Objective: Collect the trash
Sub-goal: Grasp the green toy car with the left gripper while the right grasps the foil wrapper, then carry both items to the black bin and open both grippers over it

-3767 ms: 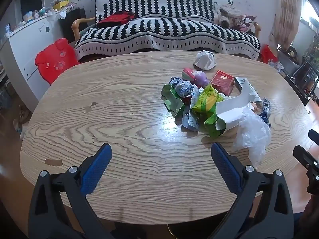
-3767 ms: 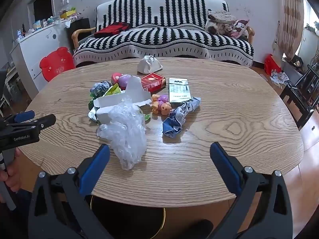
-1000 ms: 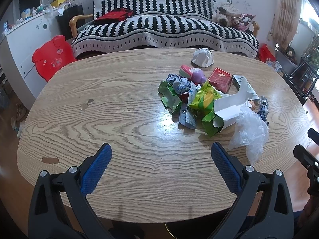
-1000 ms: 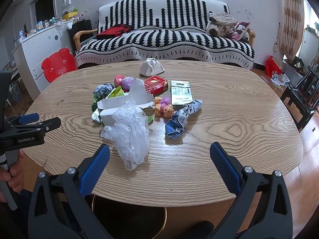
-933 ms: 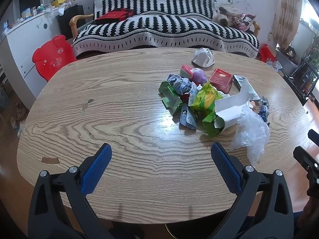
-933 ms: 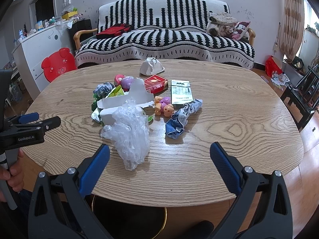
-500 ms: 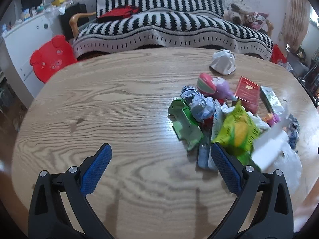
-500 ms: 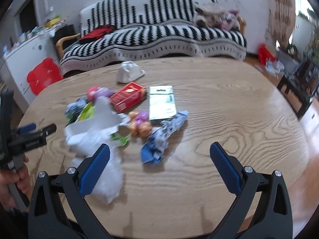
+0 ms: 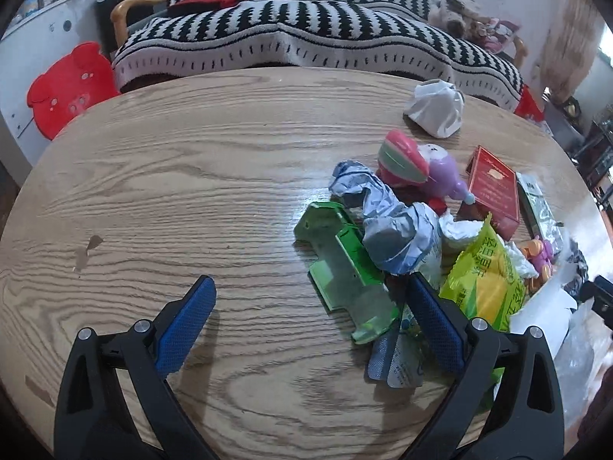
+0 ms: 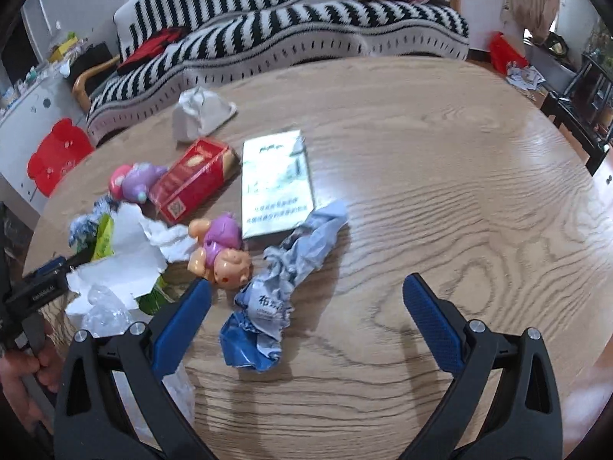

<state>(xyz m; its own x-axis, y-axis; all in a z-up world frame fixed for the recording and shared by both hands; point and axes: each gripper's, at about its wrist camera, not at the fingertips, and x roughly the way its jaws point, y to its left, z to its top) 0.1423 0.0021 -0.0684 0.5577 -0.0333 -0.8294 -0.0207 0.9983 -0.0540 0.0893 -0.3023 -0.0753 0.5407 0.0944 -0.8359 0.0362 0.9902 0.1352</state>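
Reaching with wide-spread fingers, the right gripper is best lowered astride the crumpled blue wrapper near the desk centre; the left gripper, likewise wide, hovers beside the green tray.

Crumpled wrapper lies before booklet (toy left).

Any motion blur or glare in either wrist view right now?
Left wrist view: mostly sharp, slight smear at the right edge; a glossy patch on the wooden table beside the green plastic tray. Right wrist view: softer throughout, print on the white leaflet smeared, window glare on the far right tabletop.
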